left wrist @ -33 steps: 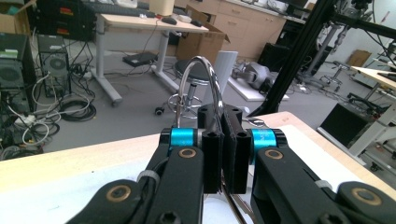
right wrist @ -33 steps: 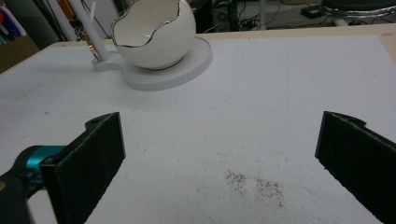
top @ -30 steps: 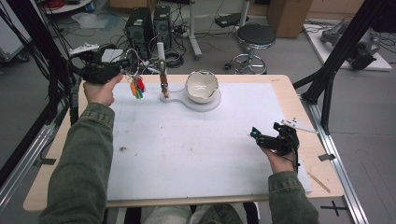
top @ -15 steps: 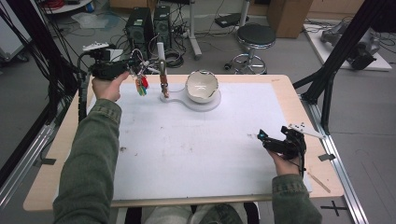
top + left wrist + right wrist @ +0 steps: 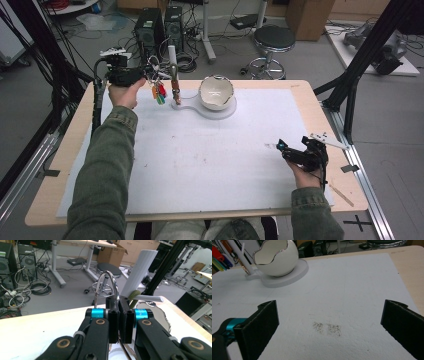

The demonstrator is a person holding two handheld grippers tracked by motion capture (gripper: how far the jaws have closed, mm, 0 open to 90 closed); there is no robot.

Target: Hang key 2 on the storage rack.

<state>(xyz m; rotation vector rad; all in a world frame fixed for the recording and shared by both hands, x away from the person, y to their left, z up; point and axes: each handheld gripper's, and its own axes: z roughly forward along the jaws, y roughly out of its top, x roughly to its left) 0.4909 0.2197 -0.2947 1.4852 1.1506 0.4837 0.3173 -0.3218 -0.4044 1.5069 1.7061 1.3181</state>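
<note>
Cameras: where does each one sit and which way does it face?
High view: fixed above the person's side, looking forward and down on the table; both sleeves, hands and the left gripper and right gripper show.
Left gripper view: rides the left gripper, facing the white post; its fingers are shut on a metal ring.
Right gripper view: rides the right gripper, low over the white mat, fingers wide apart.
Shared: the high and right gripper views both show the eggshell bowl.
</note>
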